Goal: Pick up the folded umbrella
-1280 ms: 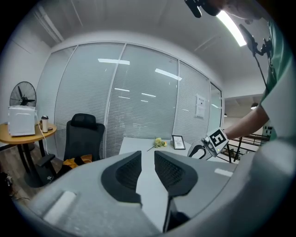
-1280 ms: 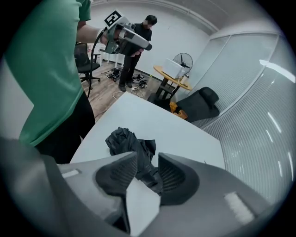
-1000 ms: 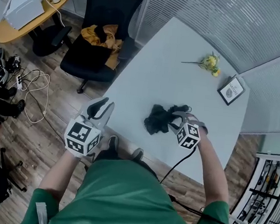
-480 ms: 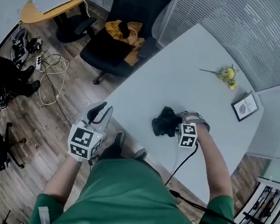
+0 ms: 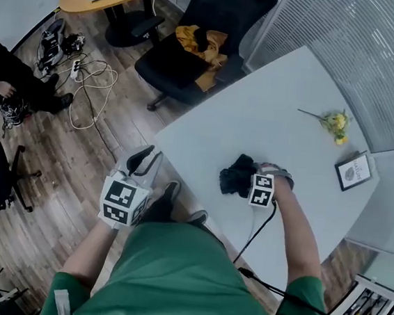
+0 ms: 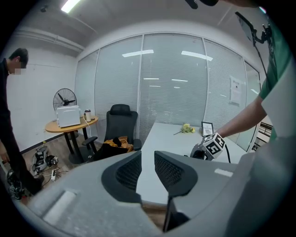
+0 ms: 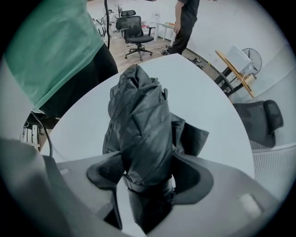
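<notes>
Fingers (image 7: 196, 178) of the right gripper (image 5: 254, 176): spread wide, having just been opening, with the folded umbrella (image 7: 143, 120) standing in the gap between them. The black bundle fills most of that gap, and its strapped end sits deepest between the two fingers. No clamping is visible, so I read this as open around the umbrella, not gripping it. The right gripper points down at the counter (image 5: 257, 118).

Umbrella position: lying on the white counter, near the edge closest to the person, directly under the right gripper. The fabric is crumpled and loosely wrapped, with one flap sticking out to the side.

Left gripper (image 5: 143, 160): its fingers (image 6: 122, 173) are a narrow gap apart with nothing between them. It is held off the counter, beyond the near corner and over the wooden floor (image 5: 76, 175), tilted slightly downward and aimed across the counter. It is well apart from the umbrella.

Other items on the counter:
- A yellow flower (image 5: 335, 121) lies towards the far side.
- A small picture frame (image 5: 353, 172) sits near the flower.
- Both are well apart from the umbrella.

Off the counter:
- A black office chair (image 5: 211, 22) has a yellow garment (image 5: 203, 42) on its seat.
- Cables (image 5: 86, 82) lie on the floor.
- A bystander in dark clothes (image 5: 10, 71) is at the left edge.
</notes>
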The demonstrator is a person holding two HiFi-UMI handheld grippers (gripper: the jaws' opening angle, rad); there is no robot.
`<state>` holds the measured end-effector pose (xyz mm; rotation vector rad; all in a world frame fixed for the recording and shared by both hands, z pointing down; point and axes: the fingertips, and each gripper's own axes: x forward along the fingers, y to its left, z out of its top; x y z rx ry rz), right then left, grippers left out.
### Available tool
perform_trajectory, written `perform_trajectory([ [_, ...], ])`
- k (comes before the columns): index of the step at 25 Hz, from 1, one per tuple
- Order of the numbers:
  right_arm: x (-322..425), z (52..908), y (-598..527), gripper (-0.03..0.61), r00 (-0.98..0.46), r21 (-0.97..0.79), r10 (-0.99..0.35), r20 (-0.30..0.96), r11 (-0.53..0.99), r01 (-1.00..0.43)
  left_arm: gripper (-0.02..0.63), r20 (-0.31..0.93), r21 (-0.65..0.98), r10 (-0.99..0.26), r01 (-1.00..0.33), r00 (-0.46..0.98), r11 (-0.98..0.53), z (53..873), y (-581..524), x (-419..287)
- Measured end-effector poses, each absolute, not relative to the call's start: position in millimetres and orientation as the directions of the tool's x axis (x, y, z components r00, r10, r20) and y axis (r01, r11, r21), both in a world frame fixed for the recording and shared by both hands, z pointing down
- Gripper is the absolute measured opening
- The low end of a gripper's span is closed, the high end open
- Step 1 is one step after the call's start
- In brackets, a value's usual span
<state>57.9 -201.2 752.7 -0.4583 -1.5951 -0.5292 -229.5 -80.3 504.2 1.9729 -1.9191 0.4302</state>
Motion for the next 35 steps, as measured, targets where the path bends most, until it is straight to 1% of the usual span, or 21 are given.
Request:
perform_trajectory([
  [3,58,753,-199,0.304,-0.079,0.062,-0.02,0.997,0.819,0.571,0.095,0.443,0.043,-0.895,-0.999,0.047,-0.031,499,-87,-223],
  [5,58,750,-196,0.291,-0.084,0.047,-0.002,0.996,0.847,0.529,0.095,0.43,0.043,-0.901,-0.998,0.065,-0.051,493,-94,-218],
  [8,55,740,-190,0.277,-0.106,-0.037,0.079,0.991,0.936,0.35,0.095,0.414,0.041,-0.905,-0.996,0.093,-0.084,487,-106,-214],
  [10,55,735,-186,0.273,-0.142,-0.071,0.106,0.984,0.97,0.233,0.095,0.414,0.047,-0.904,-0.994,0.111,-0.1,487,-112,-213],
  [13,61,734,-176,0.272,-0.177,-0.1,0.118,0.977,0.989,0.11,0.095,0.426,0.067,-0.893,-0.989,0.145,-0.129,491,-119,-208],
  [16,70,732,-167,0.268,-0.219,-0.15,0.133,0.967,0.987,-0.064,0.095,0.425,0.08,-0.885,-0.982,0.189,-0.172,491,-129,-199],
  [20,72,717,-169,0.265,-0.317,-0.146,0.066,0.946,0.96,-0.237,0.094,0.413,0.088,-0.875,-0.968,0.251,-0.236,489,-142,-181],
  [25,61,682,-175,0.264,-0.526,-0.211,-0.037,0.85,0.89,-0.405,0.094,0.394,0.101,-0.861,-0.947,0.32,-0.306,486,-158,-162],
  [29,58,644,-178,0.264,-0.669,-0.276,-0.151,0.728,0.828,-0.488,0.094,0.376,0.107,-0.849,-0.927,0.371,-0.358,482,-164,-146],
  [32,59,616,-181,0.265,-0.721,-0.298,-0.236,0.651,0.795,-0.529,0.094,0.37,0.109,-0.838,-0.915,0.401,-0.39,480,-167,-137],
  [35,58,592,-180,0.265,-0.767,-0.35,-0.282,0.577,0.763,-0.544,0.094,0.374,0.125,-0.824,-0.904,0.425,-0.41,483,-171,-129],
])
